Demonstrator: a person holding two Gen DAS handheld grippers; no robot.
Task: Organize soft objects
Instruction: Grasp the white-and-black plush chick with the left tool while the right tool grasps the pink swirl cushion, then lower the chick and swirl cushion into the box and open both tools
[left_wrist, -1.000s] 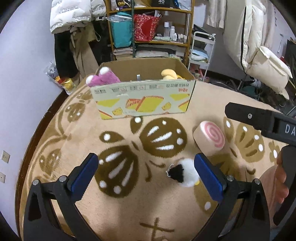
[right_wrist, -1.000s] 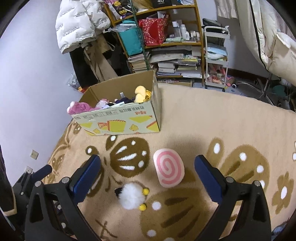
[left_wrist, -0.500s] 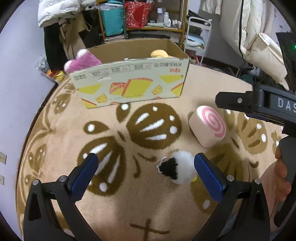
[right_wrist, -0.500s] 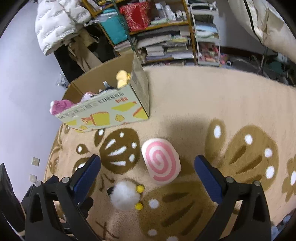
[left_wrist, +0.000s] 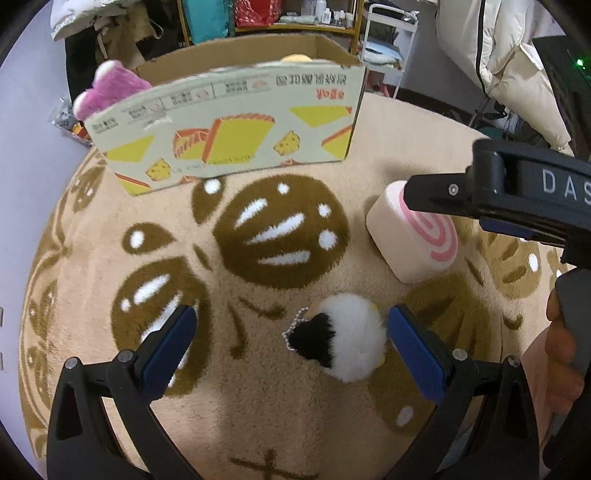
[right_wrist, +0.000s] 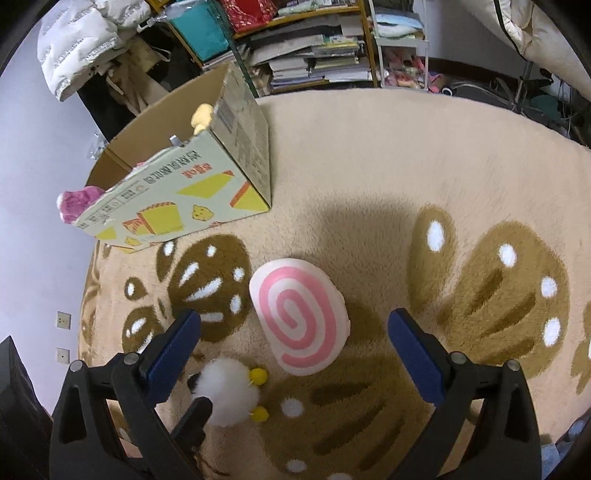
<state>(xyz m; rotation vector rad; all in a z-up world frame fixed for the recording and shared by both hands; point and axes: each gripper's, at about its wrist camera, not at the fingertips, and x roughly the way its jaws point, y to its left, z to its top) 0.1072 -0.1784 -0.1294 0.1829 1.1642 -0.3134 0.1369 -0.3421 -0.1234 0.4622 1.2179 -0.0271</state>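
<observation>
On a beige rug (left_wrist: 388, 155) with brown leaf shapes: two soft toys near a cardboard box (left_wrist: 236, 122). Low over the rug, left claw (left_wrist: 291, 341) spread wide, empty, with a white and black pompom (left_wrist: 349, 341) between its blue pads, nearer the right pad. Just beyond, a pink-swirl cushion (right_wrist: 299, 319) lying flat, between the spread, empty pads of the right claw (right_wrist: 293, 341). Farther back, the open box holding a pink plush (left_wrist: 107, 86) at its left corner and a yellow plush (right_wrist: 202, 115). Behind, cluttered shelves (right_wrist: 314, 55).
</observation>
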